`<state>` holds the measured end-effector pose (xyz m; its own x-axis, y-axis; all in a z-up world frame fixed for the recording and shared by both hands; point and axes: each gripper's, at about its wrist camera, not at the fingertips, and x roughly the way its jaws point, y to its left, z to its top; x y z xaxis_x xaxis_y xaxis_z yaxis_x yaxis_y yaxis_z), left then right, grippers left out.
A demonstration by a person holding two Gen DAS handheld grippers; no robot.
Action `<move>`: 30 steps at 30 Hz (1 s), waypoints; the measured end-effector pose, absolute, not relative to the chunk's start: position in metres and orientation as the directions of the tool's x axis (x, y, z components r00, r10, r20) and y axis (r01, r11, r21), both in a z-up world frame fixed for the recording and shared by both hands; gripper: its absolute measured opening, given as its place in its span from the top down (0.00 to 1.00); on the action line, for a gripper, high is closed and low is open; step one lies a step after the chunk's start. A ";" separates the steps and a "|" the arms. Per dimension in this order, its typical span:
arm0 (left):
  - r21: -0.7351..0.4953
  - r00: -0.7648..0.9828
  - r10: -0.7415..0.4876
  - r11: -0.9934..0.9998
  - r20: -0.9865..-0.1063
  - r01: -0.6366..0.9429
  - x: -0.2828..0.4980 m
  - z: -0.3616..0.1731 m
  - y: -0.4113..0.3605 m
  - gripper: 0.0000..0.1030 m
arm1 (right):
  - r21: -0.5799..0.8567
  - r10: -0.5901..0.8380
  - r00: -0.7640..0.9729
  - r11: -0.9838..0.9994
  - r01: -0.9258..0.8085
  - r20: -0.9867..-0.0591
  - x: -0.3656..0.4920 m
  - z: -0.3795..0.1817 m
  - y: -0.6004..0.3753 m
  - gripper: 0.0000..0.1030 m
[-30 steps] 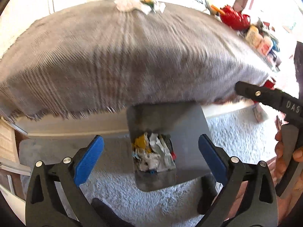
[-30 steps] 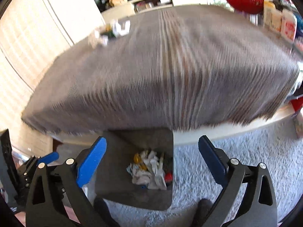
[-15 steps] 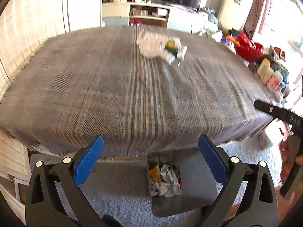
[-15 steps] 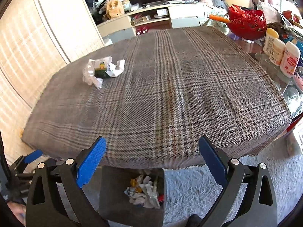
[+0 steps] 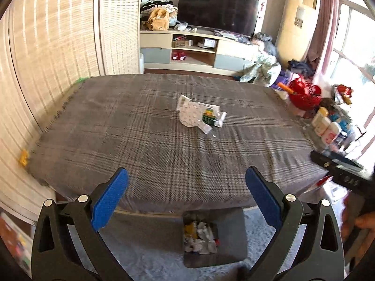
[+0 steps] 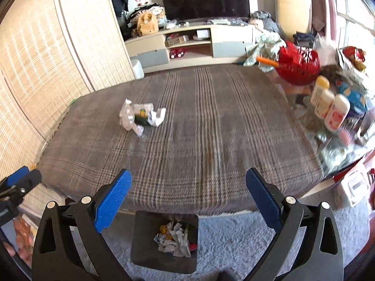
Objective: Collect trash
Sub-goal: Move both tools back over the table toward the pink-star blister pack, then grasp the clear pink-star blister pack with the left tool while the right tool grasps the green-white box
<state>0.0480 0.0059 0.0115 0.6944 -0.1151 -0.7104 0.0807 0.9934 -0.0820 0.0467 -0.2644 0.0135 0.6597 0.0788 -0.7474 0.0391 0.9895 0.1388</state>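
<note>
Both grippers hang above the near edge of the counter, and neither one holds a thing. The left gripper (image 5: 186,201) has its 2 fingers spread wide, ribbed blue pads on black plastic arms. Same on the right gripper (image 6: 187,201): fingers wide apart, nothing between them.

The counter wears a grey plaid cloth (image 5: 145,140), woven, faintly ribbed, with a frayed fringe along its left edge. On it, just above frame centre in the left wrist view, lies the trash pile (image 5: 200,114): crinkled white wrappers, one dotted, with a small green and yellow packet tucked in. The heap's long axis runs from upper left to lower right in that view. In the right wrist view the same pile (image 6: 141,118) sits at left of centre, stretched mostly left to right.

Below the counter's near edge, on a shaggy pale rug (image 6: 234,241), stands a dark square bin (image 6: 143,253), smooth-walled, with crumpled white paper and yellow and red scraps inside. It shows at bottom centre in the left wrist view too (image 5: 232,234).

At upper right of the right wrist view, a red basket (image 6: 297,68) and rounded white bottles (image 6: 328,107) crowd the counter's end.
</note>
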 end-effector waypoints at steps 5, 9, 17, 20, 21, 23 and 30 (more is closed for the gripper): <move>-0.039 0.678 -0.070 0.997 -0.732 0.061 0.083 0.001 0.001 0.08 | 0.134 0.083 0.659 0.991 0.027 -0.748 0.083 0.015 -0.262 0.04; -0.057 0.671 -0.074 0.997 -0.738 0.047 0.116 -0.012 0.000 0.08 | 0.150 0.093 0.651 0.988 0.032 -0.754 0.118 0.007 -0.266 0.04; -0.056 0.632 -0.068 0.998 -0.772 0.039 0.188 -0.056 -0.010 0.09 | 0.157 0.136 0.641 0.987 -0.024 -0.755 0.182 -0.025 -0.262 0.04; -0.066 0.618 -0.076 0.997 -0.783 0.038 0.211 -0.073 -0.014 0.14 | 0.158 0.155 0.633 0.986 -0.052 -0.758 0.200 -0.034 -0.259 0.09; -0.072 0.613 -0.080 0.997 -0.786 0.039 0.219 -0.078 -0.015 0.15 | 0.160 0.162 0.632 0.985 -0.061 -0.758 0.206 -0.037 -0.258 0.11; -0.080 0.605 -0.089 0.996 -0.791 0.041 0.233 -0.088 -0.020 0.17 | 0.164 0.169 0.634 0.984 -0.067 -0.755 0.215 -0.040 -0.258 0.11; -0.063 0.583 -0.091 0.996 -0.807 0.069 0.266 -0.117 -0.040 0.18 | 0.123 0.153 0.624 0.988 -0.092 -0.766 0.238 -0.056 -0.255 0.11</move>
